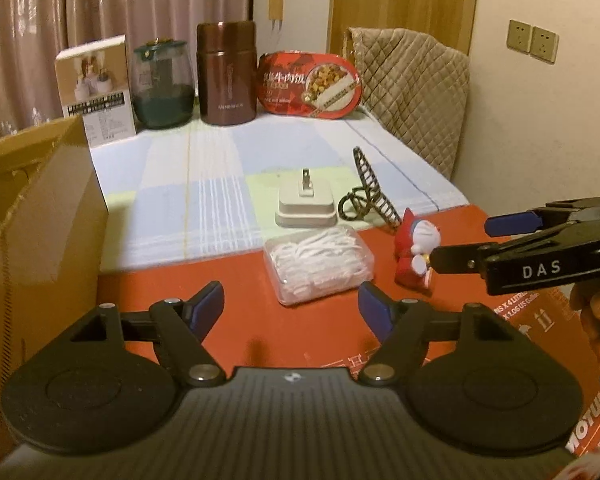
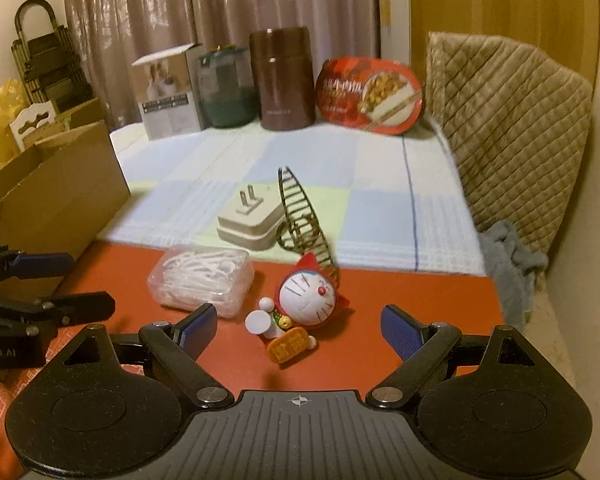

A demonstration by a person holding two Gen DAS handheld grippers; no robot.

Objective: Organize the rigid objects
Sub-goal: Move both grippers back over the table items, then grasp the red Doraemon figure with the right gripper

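A clear plastic box of white floss picks (image 1: 318, 270) (image 2: 204, 278) lies on the red surface (image 1: 236, 304). A Doraemon figurine (image 1: 416, 254) (image 2: 300, 306) lies on its side beside it. A white plug adapter (image 1: 306, 206) (image 2: 252, 220) and a dark wire hair clip (image 1: 370, 190) (image 2: 304, 220) rest on the checked cloth behind. My left gripper (image 1: 292, 308) is open and empty, just short of the floss box. My right gripper (image 2: 300, 330) is open and empty, its fingers either side of the figurine's near end; it also shows in the left wrist view (image 1: 464, 244).
An open cardboard box (image 1: 32, 208) (image 2: 48, 196) stands at the left. At the back stand a white carton (image 1: 98, 90), a green glass jar (image 1: 164, 84), a brown flask (image 1: 226, 72) and a red food tray (image 1: 312, 86). A quilted cover (image 2: 508, 128) lines the right side.
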